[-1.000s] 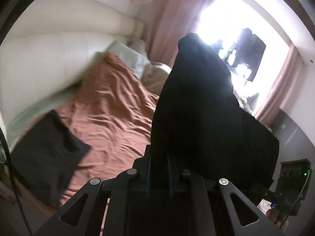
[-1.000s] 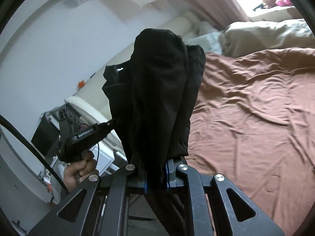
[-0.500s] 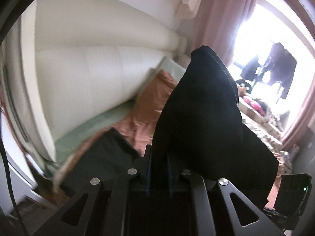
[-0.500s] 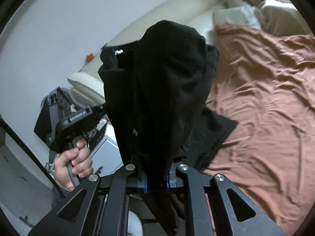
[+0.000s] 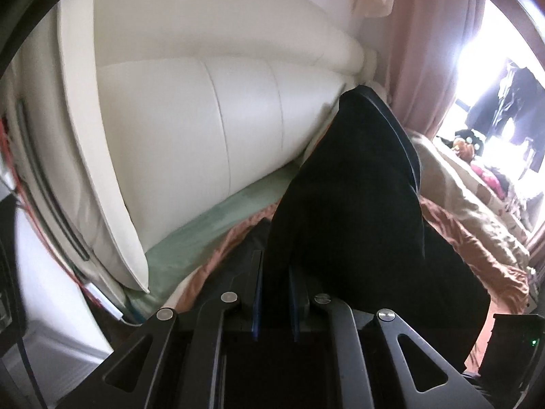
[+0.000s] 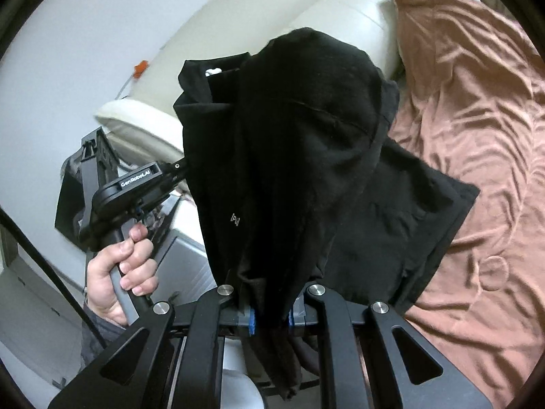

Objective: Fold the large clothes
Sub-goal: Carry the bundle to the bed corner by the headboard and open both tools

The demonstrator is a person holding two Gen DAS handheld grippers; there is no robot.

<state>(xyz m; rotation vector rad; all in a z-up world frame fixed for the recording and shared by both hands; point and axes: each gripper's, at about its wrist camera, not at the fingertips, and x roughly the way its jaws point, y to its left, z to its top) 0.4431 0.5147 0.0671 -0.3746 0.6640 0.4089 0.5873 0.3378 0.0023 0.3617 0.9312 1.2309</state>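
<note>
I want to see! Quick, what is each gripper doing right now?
Left gripper: closed on the black garment.
Right gripper: closed on the same black garment, held up over the brown bedsheet.

Strong daylight is admitted through the window, which is blown out; edges are bent by fisheye distortion, and the headboard is slightly blurred

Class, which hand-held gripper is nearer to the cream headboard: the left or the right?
Left. The left hand-held gripper, shut on the black garment, sits just in front of the cream headboard. The right hand-held gripper holds the garment farther out over the brown bedsheet.
</note>
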